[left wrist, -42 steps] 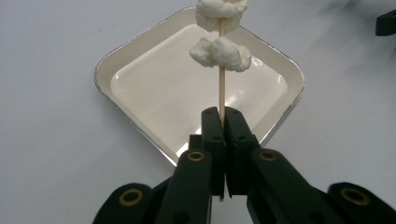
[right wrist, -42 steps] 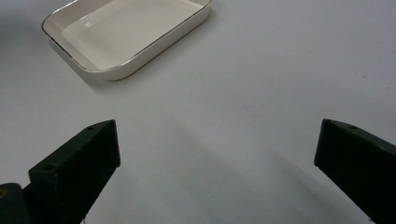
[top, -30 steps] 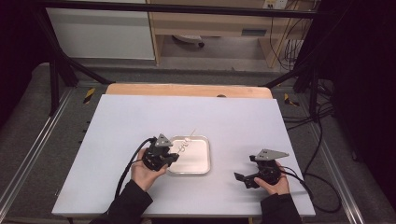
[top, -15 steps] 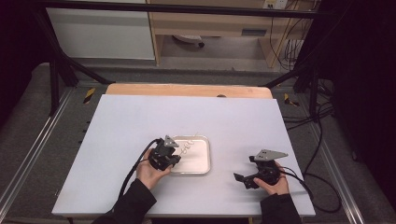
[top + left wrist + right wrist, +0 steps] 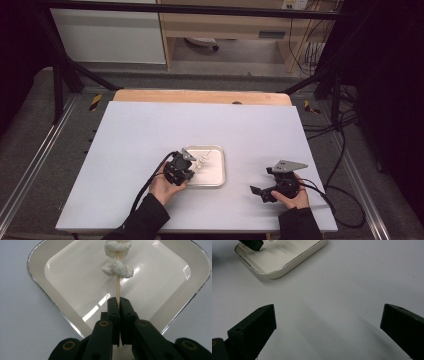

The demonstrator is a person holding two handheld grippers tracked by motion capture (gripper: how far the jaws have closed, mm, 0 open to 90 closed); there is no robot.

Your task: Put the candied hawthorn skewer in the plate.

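Left gripper view looks straight down one thin wooden skewer (image 5: 118, 282) threaded with two white puffy lumps (image 5: 117, 268), held over the one shallow, square cream tray with a glossy floor (image 5: 62, 277). The left gripper (image 5: 117, 301) has its two black jaws pressed together on the skewer's bare end, pinching it. From the high view, the tray (image 5: 216, 176) sits on the white counter (image 5: 150, 130), near its front edge and about midway along it. The right gripper (image 5: 328, 317) rests well apart towards the front right corner, its two jaws spread wide over bare counter with nothing between them.
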